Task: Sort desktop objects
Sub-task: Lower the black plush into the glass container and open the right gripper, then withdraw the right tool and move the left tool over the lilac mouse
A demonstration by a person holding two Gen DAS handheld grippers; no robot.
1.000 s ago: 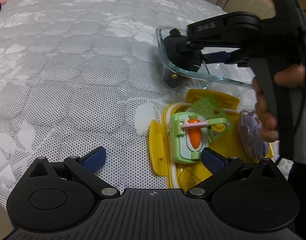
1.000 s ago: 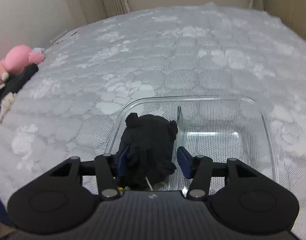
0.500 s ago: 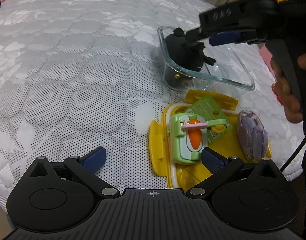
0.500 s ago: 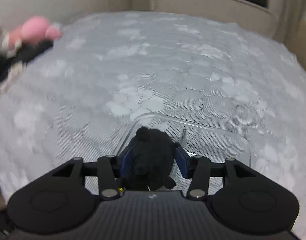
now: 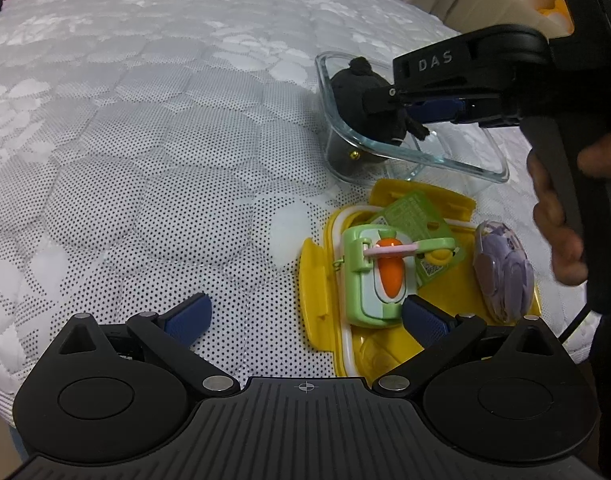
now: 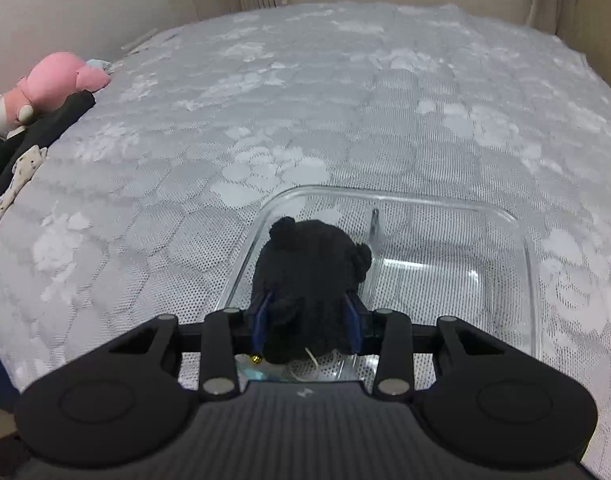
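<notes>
A black plush toy [image 6: 309, 256] sits in the left end of a clear glass container [image 6: 525, 260] on the quilted bed. My right gripper [image 6: 307, 320] straddles it, jaws closing, and both blue pads press the toy's sides. In the left wrist view the same toy [image 5: 357, 92] shows in the container [image 5: 465, 160] under the right gripper [image 5: 393, 100]. My left gripper [image 5: 305, 306] hangs open, nothing between its fingers, over the edge of a yellow box [image 5: 317, 280]. The box holds a green toy with an orange carrot [image 5: 377, 276], a green card [image 5: 413, 216] and a purple item [image 5: 501, 268].
A person's hand [image 5: 561, 220] grips the right tool's handle. A pink plush [image 6: 53, 80] and dark clothes [image 6: 45, 128] lie at the bed's far left edge. The grey quilt [image 5: 145, 140] stretches wide to the left; the bed's near edge is right below the yellow box.
The right gripper's jaws have narrowed onto the black plush toy, from standing apart from it to touching its sides. The left gripper has stayed where it was.
</notes>
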